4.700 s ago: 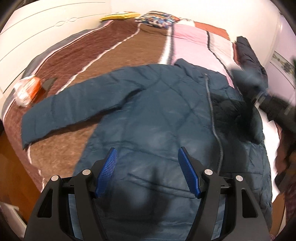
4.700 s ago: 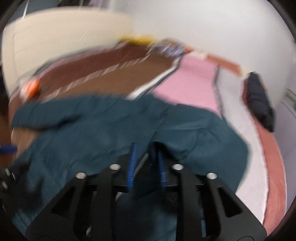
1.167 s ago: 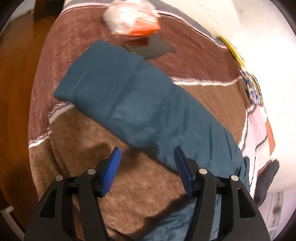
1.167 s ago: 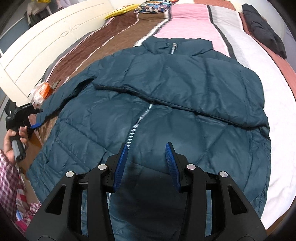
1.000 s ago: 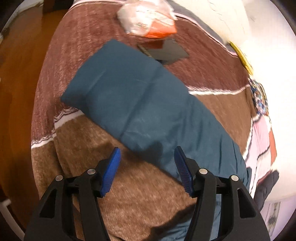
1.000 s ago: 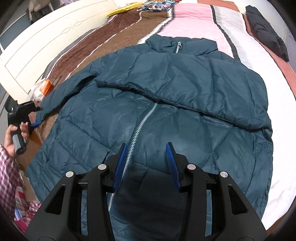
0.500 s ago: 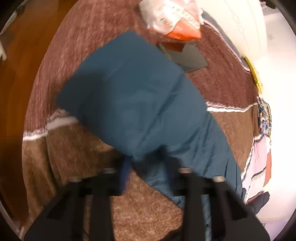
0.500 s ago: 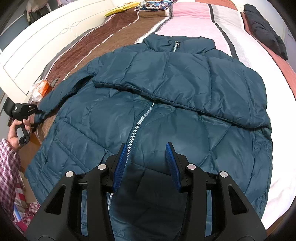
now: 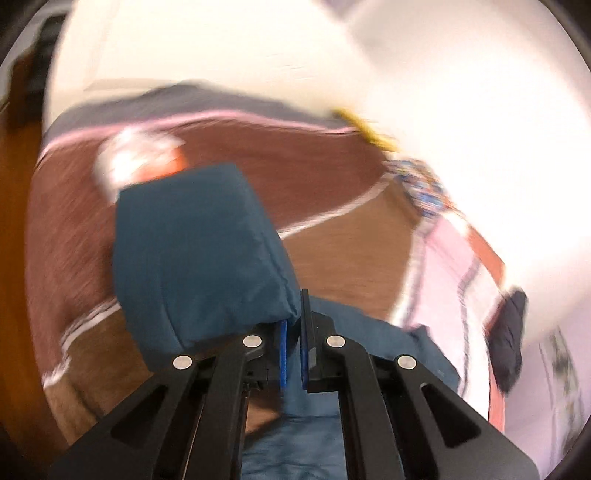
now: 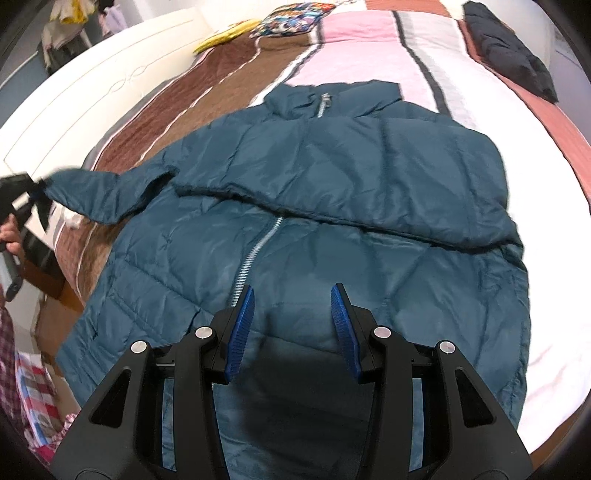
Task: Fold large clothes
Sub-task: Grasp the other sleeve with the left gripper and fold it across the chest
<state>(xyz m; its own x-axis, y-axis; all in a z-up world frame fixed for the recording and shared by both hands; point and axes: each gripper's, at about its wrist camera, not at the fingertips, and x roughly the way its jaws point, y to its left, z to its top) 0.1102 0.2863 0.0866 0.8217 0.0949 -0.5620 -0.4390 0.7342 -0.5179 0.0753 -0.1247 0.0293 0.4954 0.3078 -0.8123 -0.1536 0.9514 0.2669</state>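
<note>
A dark teal puffer jacket [image 10: 332,229] lies face up on the bed, zipper in the middle, its right sleeve folded across the chest. My left gripper [image 9: 293,332] is shut on the cuff end of the left sleeve [image 9: 195,254] and holds it lifted off the bed; this also shows at the left edge of the right wrist view [image 10: 107,192]. My right gripper [image 10: 291,325] is open and empty, hovering over the jacket's lower front near the zipper [image 10: 255,254].
The bed has a brown, pink and white striped cover [image 10: 369,40]. A white and orange packet [image 9: 140,162] lies near the sleeve. A dark garment [image 10: 506,48] lies at the far right. A patterned pillow [image 10: 291,18] and a yellow item [image 10: 221,37] lie by the white headboard [image 10: 74,99].
My left gripper closed on the sleeve's cuff end and raised it off the bed. The right gripper stayed open above the jacket front.
</note>
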